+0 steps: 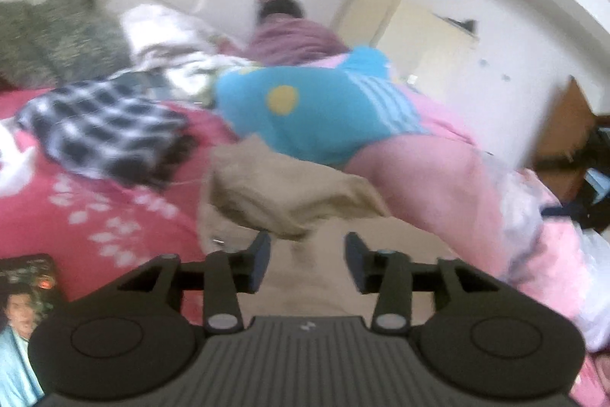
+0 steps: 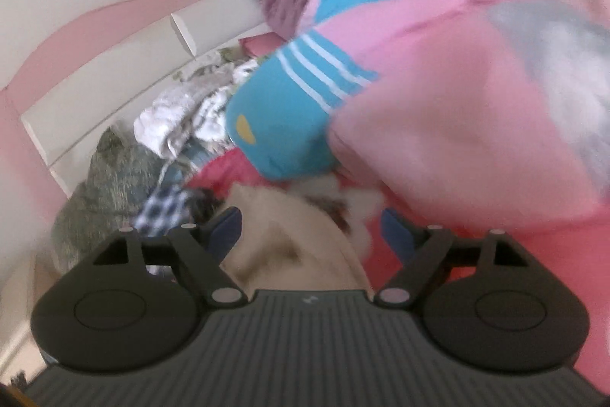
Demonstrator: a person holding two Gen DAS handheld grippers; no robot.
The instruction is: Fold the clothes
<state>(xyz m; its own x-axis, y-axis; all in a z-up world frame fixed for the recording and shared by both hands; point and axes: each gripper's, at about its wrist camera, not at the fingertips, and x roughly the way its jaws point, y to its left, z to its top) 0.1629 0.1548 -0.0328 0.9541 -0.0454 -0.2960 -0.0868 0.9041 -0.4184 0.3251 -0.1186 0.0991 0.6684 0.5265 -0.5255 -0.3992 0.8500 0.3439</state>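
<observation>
A tan garment (image 1: 289, 201) lies crumpled on the red bedspread (image 1: 95, 216), right under and ahead of my left gripper (image 1: 308, 254). Its jaws stand apart above the cloth and the pads press on nothing. In the right wrist view the same pale tan garment (image 2: 289, 243) runs between the fingers of my right gripper (image 2: 310, 227), which is wide open and clear of the cloth on both sides. A black-and-white checked garment (image 1: 103, 128) lies to the left, seen also as a checked garment (image 2: 164, 208) in the right wrist view.
A person (image 1: 280, 8) lies on the bed under a pink and blue blanket (image 1: 316, 109). A grey-green pillow (image 1: 57, 37) and a heap of white laundry (image 2: 179, 117) sit by the pink headboard (image 2: 114, 6). A printed magazine (image 1: 23, 311) lies at the near left.
</observation>
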